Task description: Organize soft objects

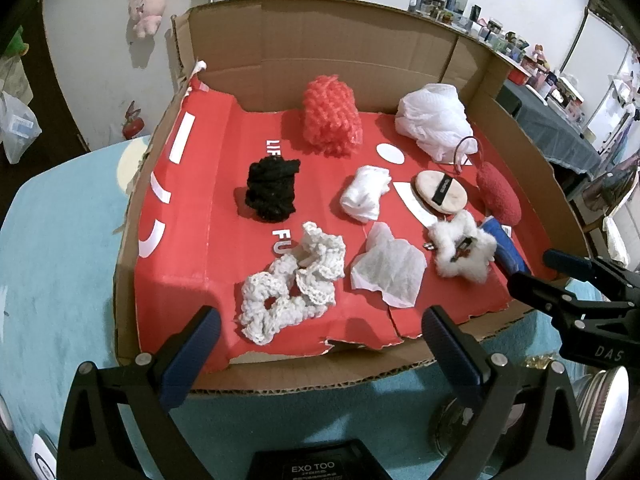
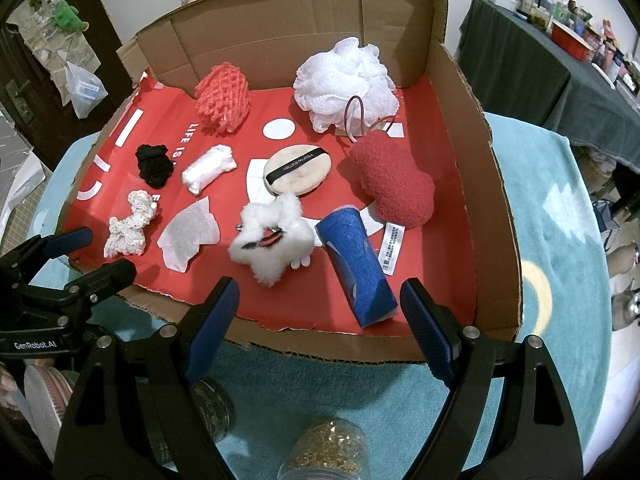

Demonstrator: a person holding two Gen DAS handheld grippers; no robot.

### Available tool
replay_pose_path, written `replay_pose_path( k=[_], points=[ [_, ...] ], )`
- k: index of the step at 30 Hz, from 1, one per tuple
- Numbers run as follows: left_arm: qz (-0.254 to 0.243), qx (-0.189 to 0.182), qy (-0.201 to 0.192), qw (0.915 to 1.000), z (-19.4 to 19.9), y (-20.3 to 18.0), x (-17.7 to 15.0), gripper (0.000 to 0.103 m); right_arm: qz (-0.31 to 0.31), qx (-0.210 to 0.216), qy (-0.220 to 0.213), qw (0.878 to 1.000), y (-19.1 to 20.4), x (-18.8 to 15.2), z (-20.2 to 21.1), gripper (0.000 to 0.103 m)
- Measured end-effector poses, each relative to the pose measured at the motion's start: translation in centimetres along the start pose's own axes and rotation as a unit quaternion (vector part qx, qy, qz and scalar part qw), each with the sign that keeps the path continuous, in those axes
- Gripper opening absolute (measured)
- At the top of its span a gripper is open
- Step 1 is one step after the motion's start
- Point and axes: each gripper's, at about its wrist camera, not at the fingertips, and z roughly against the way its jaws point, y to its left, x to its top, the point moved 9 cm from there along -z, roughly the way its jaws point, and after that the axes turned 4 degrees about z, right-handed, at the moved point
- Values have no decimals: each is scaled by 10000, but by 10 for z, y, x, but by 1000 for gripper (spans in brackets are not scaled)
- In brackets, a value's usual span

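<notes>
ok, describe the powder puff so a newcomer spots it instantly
Look inside the open cardboard box with the red liner. Near the middle, in front of the white mesh bath pouf, lies the powder puff: the only flat round cream pad, crossed by a black ribbon band.

I see a jar of gold rings [image 2: 328, 450] on the teal tablecloth [image 2: 560, 208] near its front edge, and 2 pink plush toys [image 1: 147, 8] on the wall.

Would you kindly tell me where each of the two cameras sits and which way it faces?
Left wrist: on the left gripper, looking down into the cardboard box; its own open fingers and the right gripper show.
Right wrist: on the right gripper, facing the same box from farther right; the left gripper shows.
Shared: black yarn, white fluffy clip.
</notes>
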Motion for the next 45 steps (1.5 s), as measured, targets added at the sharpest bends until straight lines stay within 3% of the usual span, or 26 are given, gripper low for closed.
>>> replay_pose_path(
  k=[7, 11, 14, 18, 22, 25, 27, 30, 37, 45],
  points=[
    [37, -72, -271, 9996, 27, 0, 10, 102, -89, -10, -57, 9999, -6, 5, 7, 83],
    [-45, 18, -797, 9968, 68, -1, 16, 102, -118, 42, -366, 9993, -10, 16, 37, 83],
    [-85, 43, -1231, 9923, 102, -4, 11, 103, 75, -233, -692, 9973, -10, 20, 67, 83],
    [-239, 20, -1833, 9828, 147, -15, -13, 103, 286, -233, -1166, 9925, 5, 10, 112, 83],
    [-301, -172, -2116, 9767, 171, -26, -46, 103, 551, -382, -1686, 9834, 18, -13, 150, 83],
    [-332, -217, -2250, 9735, 175, -32, -74, 103, 586, -407, -2021, 9768, 32, -38, 170, 98],
    [-363, -151, -2335, 9716, 174, -34, -90, 103, 541, -410, -2240, 9722, 36, -61, 178, 98],
    [-318, -147, -2374, 9708, 168, -35, -109, 103, 452, -344, -2265, 9724, 40, -90, 174, 99],
    [-303, -84, -2119, 9768, 135, -36, -143, 103, 335, -708, -2190, 9726, 36, -143, 149, 99],
    [-145, 35, -1483, 9888, 81, -26, -168, 103, 159, -575, -1729, 9831, 31, -174, 100, 98]
  ],
)
